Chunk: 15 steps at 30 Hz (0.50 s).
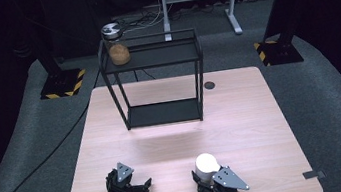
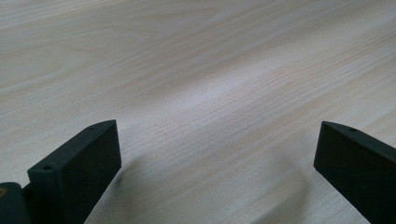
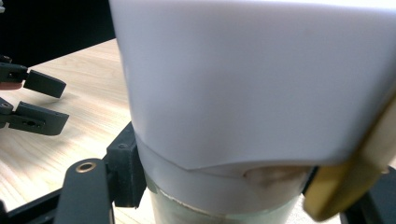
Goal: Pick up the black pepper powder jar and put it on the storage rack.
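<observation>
Right gripper (image 1: 209, 177) is clamped on a smooth, white-capped round jar (image 1: 206, 164); at its nine o'clock, left gripper (image 1: 143, 186) gapes over pale woodgrain table (image 1: 242, 116).

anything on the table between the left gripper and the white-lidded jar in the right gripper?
Nothing: bare wood. In the high view, only table separates the left gripper from the white-lidded jar.

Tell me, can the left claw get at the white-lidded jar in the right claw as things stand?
Probably yes: the left claw is open with nothing between its jaws, and bare table lies between it and the white-lidded jar, which the right claw grips.
</observation>
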Available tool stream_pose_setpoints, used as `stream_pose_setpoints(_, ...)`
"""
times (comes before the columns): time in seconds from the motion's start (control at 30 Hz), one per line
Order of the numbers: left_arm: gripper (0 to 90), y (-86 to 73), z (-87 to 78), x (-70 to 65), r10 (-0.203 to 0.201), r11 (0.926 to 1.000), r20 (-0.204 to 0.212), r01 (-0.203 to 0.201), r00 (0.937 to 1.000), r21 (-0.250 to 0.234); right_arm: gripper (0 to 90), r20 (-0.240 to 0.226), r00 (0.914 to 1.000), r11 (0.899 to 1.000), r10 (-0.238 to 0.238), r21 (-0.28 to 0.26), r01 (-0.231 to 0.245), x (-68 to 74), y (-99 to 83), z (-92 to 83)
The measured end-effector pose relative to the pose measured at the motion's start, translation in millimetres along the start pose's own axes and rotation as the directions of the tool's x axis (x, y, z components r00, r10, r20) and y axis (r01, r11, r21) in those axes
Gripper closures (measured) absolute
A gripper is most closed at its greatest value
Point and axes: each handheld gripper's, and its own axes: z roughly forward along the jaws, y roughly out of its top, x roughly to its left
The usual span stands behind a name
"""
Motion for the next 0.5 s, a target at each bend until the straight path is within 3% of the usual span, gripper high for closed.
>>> stream_pose_setpoints(0.5, 1.0, 1.6, 1.3, -0.1, -0.003, 1.0, 0.0, 0.003, 1.0, 0.009, 30.1, -0.007, 0.9998, 1.0, -0.019, -0.016, 0.018, -1.6, 7.5, -8.9)
